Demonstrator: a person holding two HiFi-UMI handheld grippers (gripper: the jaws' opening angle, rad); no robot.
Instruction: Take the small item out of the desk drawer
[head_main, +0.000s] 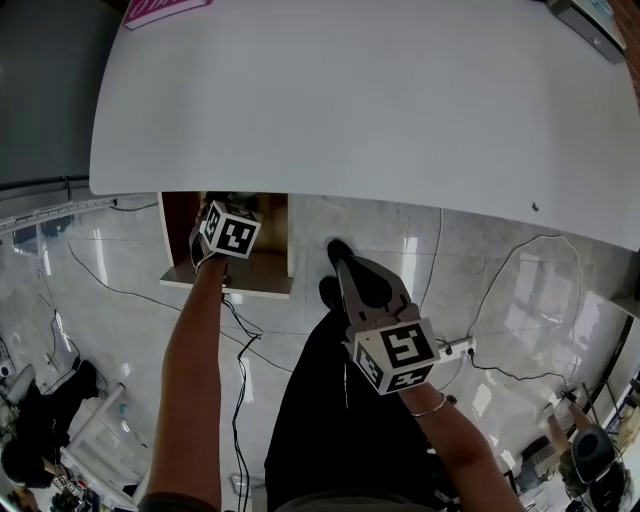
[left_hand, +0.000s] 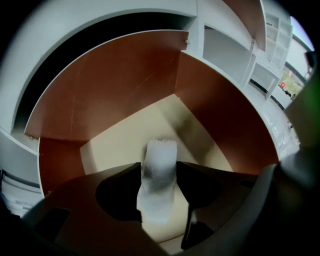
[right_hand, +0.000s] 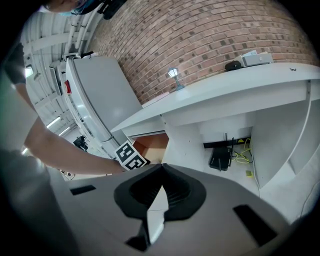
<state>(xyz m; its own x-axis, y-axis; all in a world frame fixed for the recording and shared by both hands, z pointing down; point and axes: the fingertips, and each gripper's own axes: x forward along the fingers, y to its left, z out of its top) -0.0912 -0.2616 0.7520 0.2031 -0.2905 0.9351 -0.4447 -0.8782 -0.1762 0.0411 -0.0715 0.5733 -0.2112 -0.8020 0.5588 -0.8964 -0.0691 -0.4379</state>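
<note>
Left gripper view: the small white item (left_hand: 160, 155) is gripped by the left tool (left_hand: 159, 168) inside the drawer (left_hand: 125, 85) under the tabletop's (head_main: 350, 100) near edge; a straight, steady lift is advised; the right tool (right_hand: 162, 167) is closed, empty.

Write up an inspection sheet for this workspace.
Surface: white desk top, mostly bare.
Job's things: drawer open, brown walls, cream floor; small white item inside.
Clutter: pink item at one desk corner, grey device at another.
Grippers: left gripper shut on the small white item inside the drawer; right gripper shut, empty, away from the drawer.
Cables: black cable and white power strip on the floor; yellow cables under the desk.
Surroundings: glossy tiled floor, brick wall.
</note>
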